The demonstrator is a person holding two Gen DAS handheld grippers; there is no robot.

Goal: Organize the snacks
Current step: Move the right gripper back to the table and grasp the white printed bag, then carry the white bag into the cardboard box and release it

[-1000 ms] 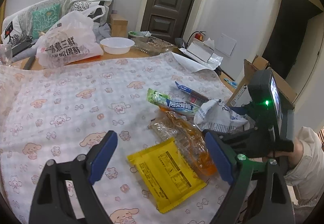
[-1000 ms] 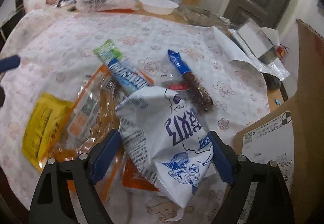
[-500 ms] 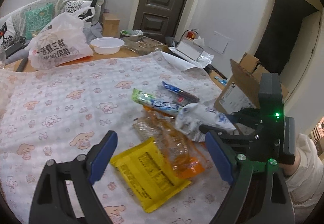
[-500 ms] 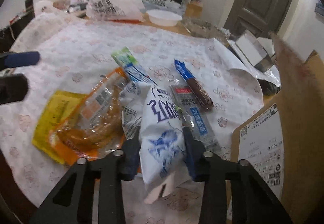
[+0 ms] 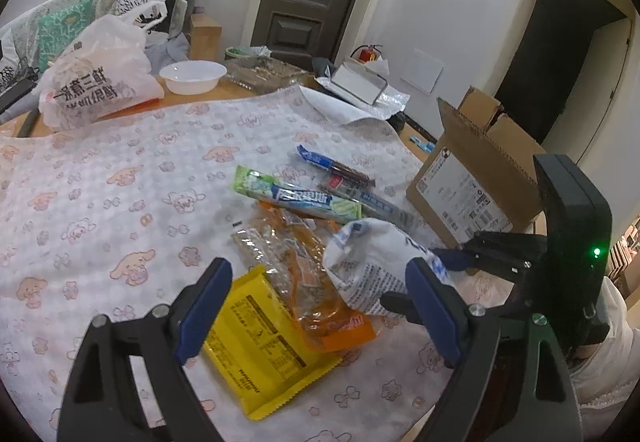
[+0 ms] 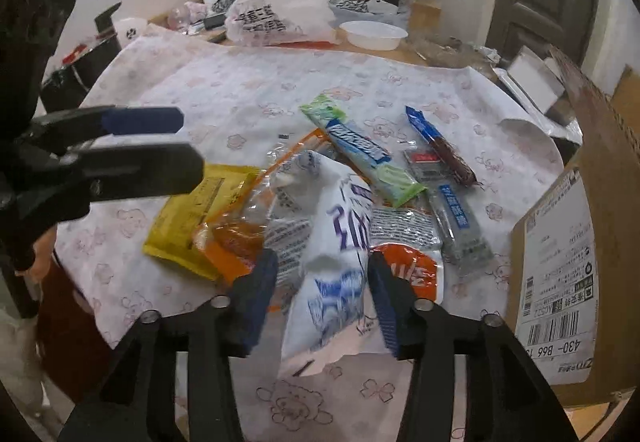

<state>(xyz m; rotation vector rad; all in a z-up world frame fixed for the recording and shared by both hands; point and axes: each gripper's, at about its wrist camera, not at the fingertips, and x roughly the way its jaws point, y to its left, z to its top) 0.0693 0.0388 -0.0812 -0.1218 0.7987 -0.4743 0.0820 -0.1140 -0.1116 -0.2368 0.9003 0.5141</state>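
A white and blue bag [image 6: 332, 242] stands tilted up between the jaws of my right gripper [image 6: 322, 262], which are opening. The right pad touches it and a small gap shows at the left pad. In the left wrist view the same bag [image 5: 360, 262] rises above the pile, with the right gripper's fingers [image 5: 460, 256] on either side. My left gripper [image 5: 316, 274] hovers open over a yellow pack [image 5: 260, 334] and a clear orange pack [image 5: 304, 282], holding nothing. A green and blue bar [image 5: 296, 196] and a blue-ended stick [image 5: 332, 170] lie behind.
An open cardboard box [image 5: 472, 170] stands at the table's right edge. A clear packet with a blue label [image 6: 456, 218] and an orange and white pack [image 6: 408, 270] lie by the bag. A plastic bag [image 5: 92, 82] and a white bowl [image 5: 192, 76] sit at the back.
The right jaws closed in on the white and blue bag, squeezed it narrow, then widened again. The bag now stands more upright. The left gripper drifted a little and stayed open.
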